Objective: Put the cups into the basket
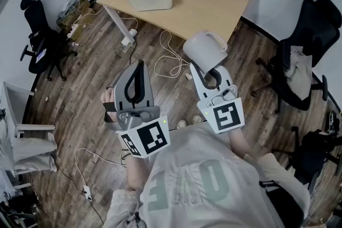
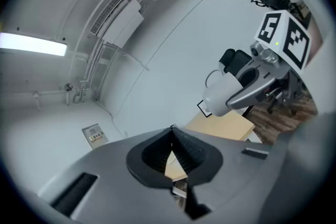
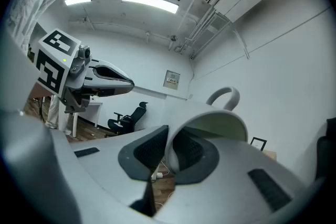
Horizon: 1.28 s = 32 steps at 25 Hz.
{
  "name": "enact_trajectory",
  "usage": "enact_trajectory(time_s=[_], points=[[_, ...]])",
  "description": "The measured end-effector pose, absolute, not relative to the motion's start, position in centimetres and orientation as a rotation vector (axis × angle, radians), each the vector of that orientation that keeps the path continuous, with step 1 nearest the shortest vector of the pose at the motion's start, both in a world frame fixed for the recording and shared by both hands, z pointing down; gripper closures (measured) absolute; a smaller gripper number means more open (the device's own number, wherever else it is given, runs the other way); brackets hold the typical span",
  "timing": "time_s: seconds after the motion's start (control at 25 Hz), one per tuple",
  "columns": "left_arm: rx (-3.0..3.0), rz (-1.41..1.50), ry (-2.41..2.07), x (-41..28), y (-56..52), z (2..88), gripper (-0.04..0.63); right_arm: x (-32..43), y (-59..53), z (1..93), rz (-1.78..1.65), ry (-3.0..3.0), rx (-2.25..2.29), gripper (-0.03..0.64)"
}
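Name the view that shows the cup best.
Head view: the whole cup, handle included, in the right gripper. Right gripper view: only its rim and handle, close up. Left gripper view: its side, small.

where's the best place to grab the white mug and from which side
The rim wall, as the right gripper has it: one jaw inside the mouth and one outside, coming in from the open end at a spot clear of the handle. The mug has a thin wall that suits narrow jaws. Its round body looks too wide to span, and the handle would probably get in the way.
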<state>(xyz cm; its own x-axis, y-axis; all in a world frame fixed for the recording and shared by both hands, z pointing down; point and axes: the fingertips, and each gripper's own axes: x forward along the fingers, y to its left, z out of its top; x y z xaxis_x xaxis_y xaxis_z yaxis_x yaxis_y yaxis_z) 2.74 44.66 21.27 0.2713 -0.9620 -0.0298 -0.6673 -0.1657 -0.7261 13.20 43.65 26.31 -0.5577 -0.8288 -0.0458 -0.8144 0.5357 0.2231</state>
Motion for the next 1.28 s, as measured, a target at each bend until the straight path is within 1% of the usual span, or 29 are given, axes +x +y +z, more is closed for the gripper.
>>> enact_trajectory(time_s=[0.4,0.6,0.84,1.08,1.28], points=[[-2.012,-0.469,1.475,4.3,44.4,20.1,0.586,14.6,42.3,26.5,-0.296,-2.736,1.438,0.591],[-1.969,-0.522,1.508,4.6,43.7,20.4,0.586,15.4,41.4,27.1,-0.274,-2.74,1.406,0.578],[-1.942,-0.588,1.525,5.1,42.8,21.3,0.586,17.0,40.8,27.1,-0.312,-2.735,1.424,0.58],[-1.894,-0.61,1.563,5.8,41.0,22.3,0.586,20.0,40.5,28.6,-0.255,-2.721,1.435,0.58],[-1.887,-0.608,1.589,5.0,39.6,21.9,0.586,20.1,39.1,29.8,-0.211,-2.7,1.424,0.581]])
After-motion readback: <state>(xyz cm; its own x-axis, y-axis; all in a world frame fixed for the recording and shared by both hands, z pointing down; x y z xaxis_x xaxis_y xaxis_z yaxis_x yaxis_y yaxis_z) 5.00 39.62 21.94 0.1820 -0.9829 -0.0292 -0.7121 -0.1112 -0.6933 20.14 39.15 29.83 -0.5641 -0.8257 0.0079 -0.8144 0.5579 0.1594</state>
